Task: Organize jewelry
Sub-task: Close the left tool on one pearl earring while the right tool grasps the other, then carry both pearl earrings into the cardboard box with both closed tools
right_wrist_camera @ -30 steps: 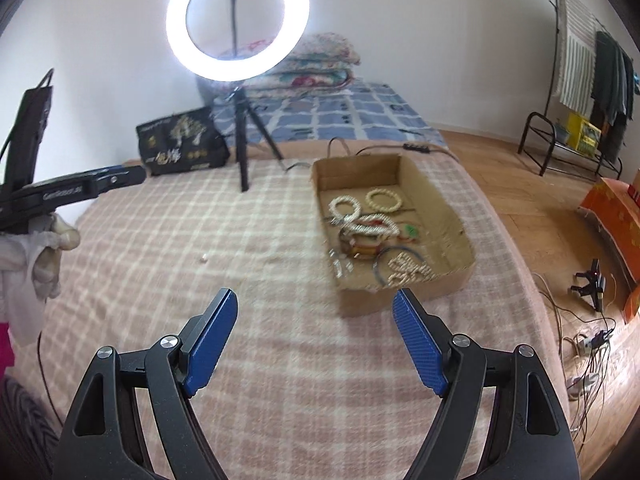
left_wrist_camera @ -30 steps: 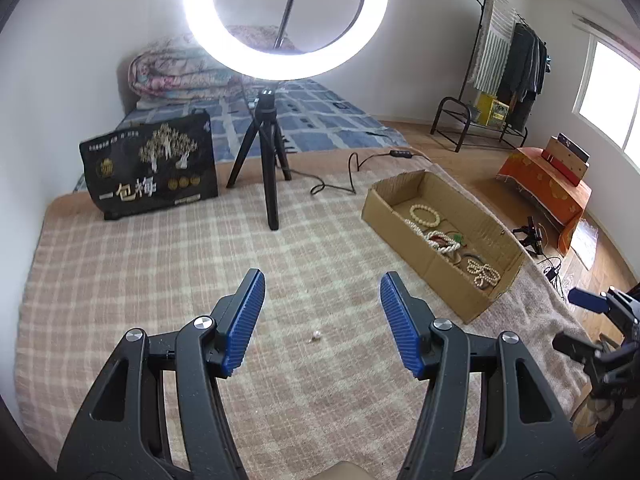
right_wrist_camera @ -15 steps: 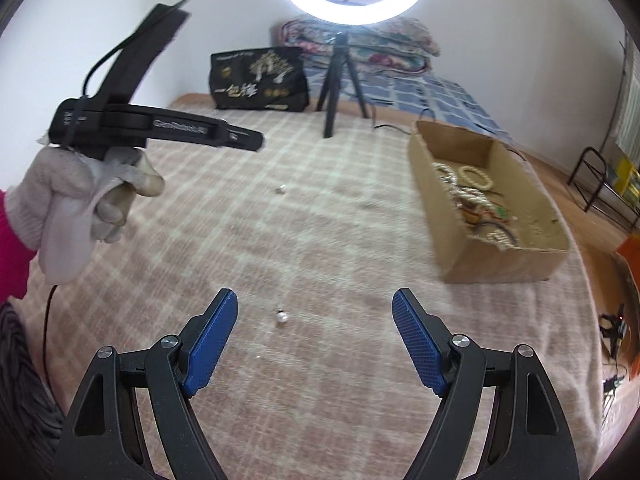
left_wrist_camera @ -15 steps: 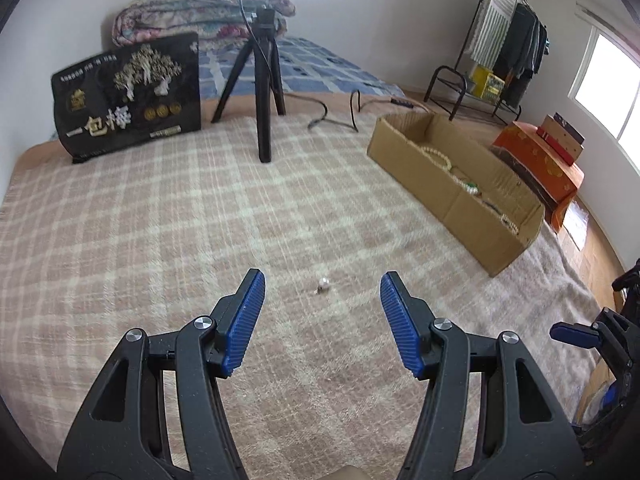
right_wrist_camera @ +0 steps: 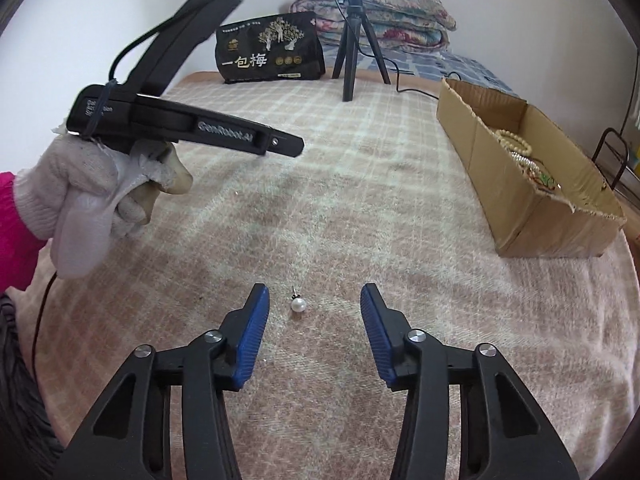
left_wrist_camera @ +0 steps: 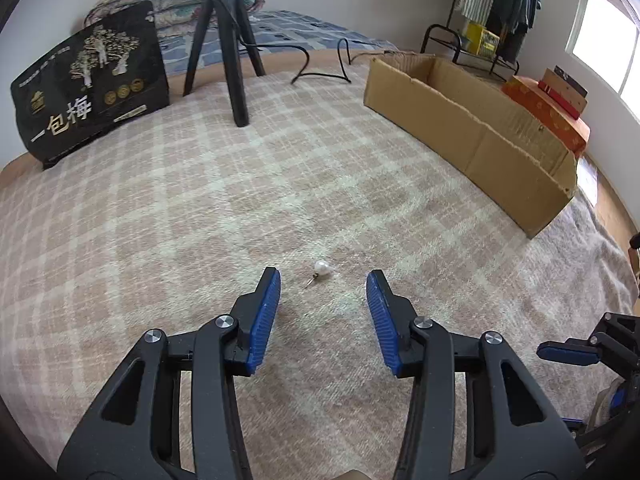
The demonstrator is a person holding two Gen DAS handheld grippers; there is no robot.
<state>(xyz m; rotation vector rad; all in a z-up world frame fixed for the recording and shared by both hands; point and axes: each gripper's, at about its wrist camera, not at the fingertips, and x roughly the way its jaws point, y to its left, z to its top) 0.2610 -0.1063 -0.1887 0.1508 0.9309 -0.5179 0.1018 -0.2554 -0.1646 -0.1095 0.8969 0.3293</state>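
Note:
A white pearl stud earring (left_wrist_camera: 320, 270) lies on the checked blanket just ahead of my left gripper (left_wrist_camera: 323, 286), which is open and empty, low over the blanket. A second pearl stud earring (right_wrist_camera: 297, 304) lies between the tips of my right gripper (right_wrist_camera: 311, 300), also open and empty. A cardboard box (right_wrist_camera: 516, 196) to the right holds several bead bracelets (right_wrist_camera: 516, 146); in the left wrist view the box (left_wrist_camera: 472, 136) shows only its side wall, contents hidden.
A ring-light tripod (left_wrist_camera: 230, 40) and a black printed bag (left_wrist_camera: 92, 80) stand at the back of the bed. A gloved hand holds the left gripper's handle (right_wrist_camera: 184, 128) at left in the right wrist view. A cable (left_wrist_camera: 320, 68) lies near the box. The right gripper (left_wrist_camera: 592, 350) shows at lower right.
Both grippers have dropped low and forward toward the blanket. Each now has a pearl earring right at its open fingertips. The right gripper swung left, away from the box.

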